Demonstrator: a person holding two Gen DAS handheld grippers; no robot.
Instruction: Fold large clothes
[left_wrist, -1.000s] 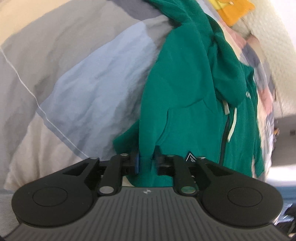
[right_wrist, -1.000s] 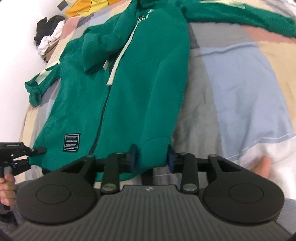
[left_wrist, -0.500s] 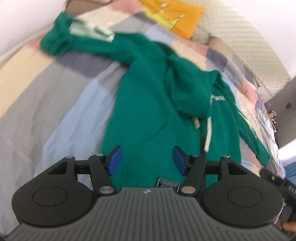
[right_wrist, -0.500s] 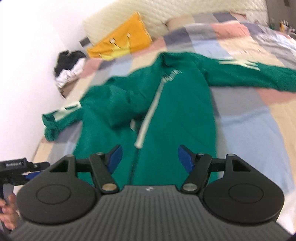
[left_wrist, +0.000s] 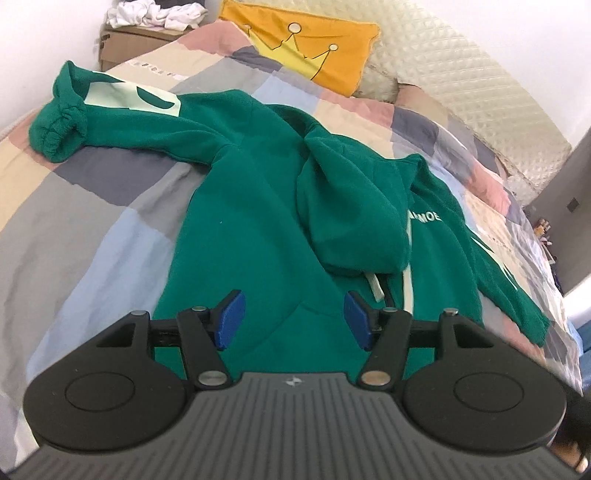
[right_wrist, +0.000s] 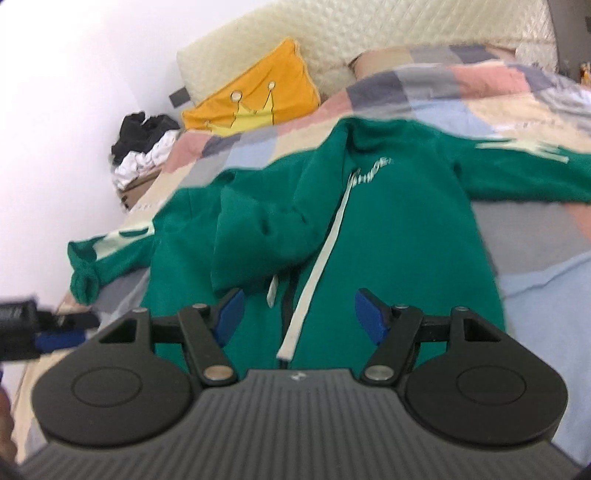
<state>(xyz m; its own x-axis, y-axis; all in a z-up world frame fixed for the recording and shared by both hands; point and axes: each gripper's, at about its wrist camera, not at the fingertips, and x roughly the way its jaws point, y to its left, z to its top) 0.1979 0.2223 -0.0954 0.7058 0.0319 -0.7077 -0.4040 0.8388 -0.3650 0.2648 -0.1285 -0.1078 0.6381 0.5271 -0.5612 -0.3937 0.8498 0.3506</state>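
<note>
left gripper (left_wrist: 293, 319) jaws now wide apart, no longer pinching the green hoodie (left_wrist: 258, 236) hem, right gripper (right_wrist: 299, 315) likewise let go and spread, both pulled back higher, hoodie now lying flat on bedspread (left_wrist: 92, 236)

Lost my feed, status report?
Left tongs open, right tongs open. Green zip-up hoodie spread flat, unfolded. Hood flopped over its front.
</note>
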